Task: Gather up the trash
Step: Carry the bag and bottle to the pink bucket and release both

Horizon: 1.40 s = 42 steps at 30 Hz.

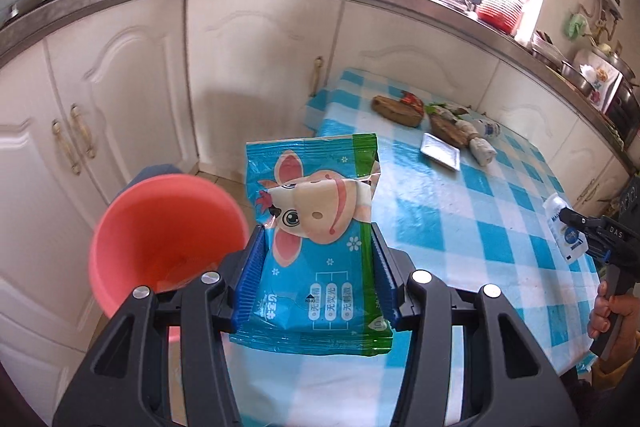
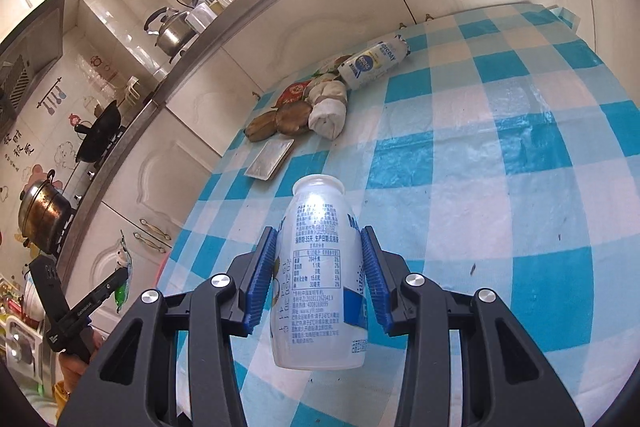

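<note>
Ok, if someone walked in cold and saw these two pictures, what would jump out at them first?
Probably the bright blue wipes pack with its cartoon face, clamped in the left gripper, with the pink bucket just left of it. Next, the white bottle gripped by the right gripper above the blue-checked tablecloth. At the table's far end lies a pile of trash, beside a second bottle.

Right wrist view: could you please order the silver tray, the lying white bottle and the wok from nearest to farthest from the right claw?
1. Silver tray, on the cloth ahead of the right claw.
2. Lying white bottle, at the table's far edge.
3. Wok, on the stove, left.
</note>
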Tool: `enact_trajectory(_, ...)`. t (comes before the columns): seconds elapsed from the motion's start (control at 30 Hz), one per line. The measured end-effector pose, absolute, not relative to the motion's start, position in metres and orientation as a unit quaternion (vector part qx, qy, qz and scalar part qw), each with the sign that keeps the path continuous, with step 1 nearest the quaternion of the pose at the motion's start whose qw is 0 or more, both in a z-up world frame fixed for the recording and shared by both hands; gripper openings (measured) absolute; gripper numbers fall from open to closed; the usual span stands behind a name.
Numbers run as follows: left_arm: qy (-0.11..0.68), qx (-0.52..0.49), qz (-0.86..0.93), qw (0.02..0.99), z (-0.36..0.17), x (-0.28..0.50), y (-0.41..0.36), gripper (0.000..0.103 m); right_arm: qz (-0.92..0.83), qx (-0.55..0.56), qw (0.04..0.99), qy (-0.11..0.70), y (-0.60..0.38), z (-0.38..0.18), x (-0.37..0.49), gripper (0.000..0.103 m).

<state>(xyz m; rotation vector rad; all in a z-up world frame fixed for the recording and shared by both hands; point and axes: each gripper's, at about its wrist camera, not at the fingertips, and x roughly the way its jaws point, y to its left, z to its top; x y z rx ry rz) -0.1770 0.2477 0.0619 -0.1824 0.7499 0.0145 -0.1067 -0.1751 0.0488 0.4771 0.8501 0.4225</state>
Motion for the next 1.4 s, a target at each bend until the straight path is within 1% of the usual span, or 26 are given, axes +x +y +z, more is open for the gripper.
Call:
enact_trajectory(0.2,0.364,-0.112,0.033,0.924,0.049,-0.210,0.284,0.051,0.204,0.229,0.854,0.421,-0.163,0.051,-0.123,0.044)
enact_trajectory(0.5,0.360,-0.146,0.055,0.920,0.039,-0.221,0.327,0.051,0.221,0.211,0.852,0.425,-0.125,0.075,-0.124,0.044)
enact_trajectory(0.77,0.360,-0.165,0.075,0.915,0.034,-0.210,0.358,0.051,0.280,0.189,0.831,0.442,-0.060,0.092,-0.104,0.044)
enact_trajectory(1.13,0.365,-0.185,0.087,0.908,0.024,-0.177,0.381,0.051,0.362,0.157,0.785,0.478,0.041,0.097,-0.066,0.044)
enact_trajectory(1.4,0.381,-0.197,0.103,0.897,0.007,-0.152,0.397,0.051,0.419,0.108,0.750,0.501,0.134,0.094,-0.036,0.044)
